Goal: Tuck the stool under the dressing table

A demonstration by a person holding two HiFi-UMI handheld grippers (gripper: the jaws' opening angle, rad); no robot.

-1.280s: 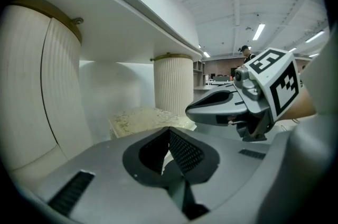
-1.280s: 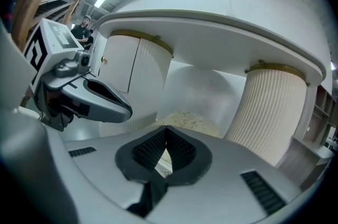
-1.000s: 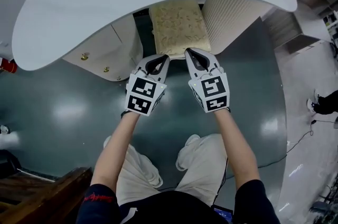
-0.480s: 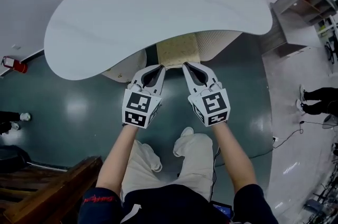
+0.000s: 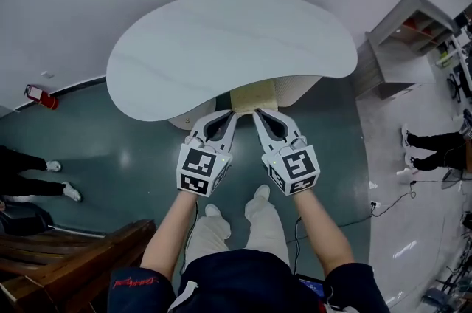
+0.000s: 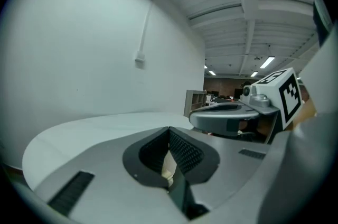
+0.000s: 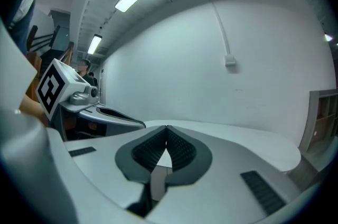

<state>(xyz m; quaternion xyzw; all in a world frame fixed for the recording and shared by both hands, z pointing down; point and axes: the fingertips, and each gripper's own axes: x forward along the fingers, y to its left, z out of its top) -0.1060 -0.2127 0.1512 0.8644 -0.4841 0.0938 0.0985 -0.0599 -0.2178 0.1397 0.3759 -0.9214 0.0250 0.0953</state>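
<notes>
so the left hand-held gripper and right hand-held gripper are both clenched shut on nothing, side by side, and the beige cushioned stool sits mostly tucked under the white kidney-shaped tabletop, just a strip peeking out

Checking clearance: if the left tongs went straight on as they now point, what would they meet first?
Probably the dressing table's white top, spreading just below and ahead of the shut left tongs; if they clear it, the white wall behind. Depth is unclear.
</notes>
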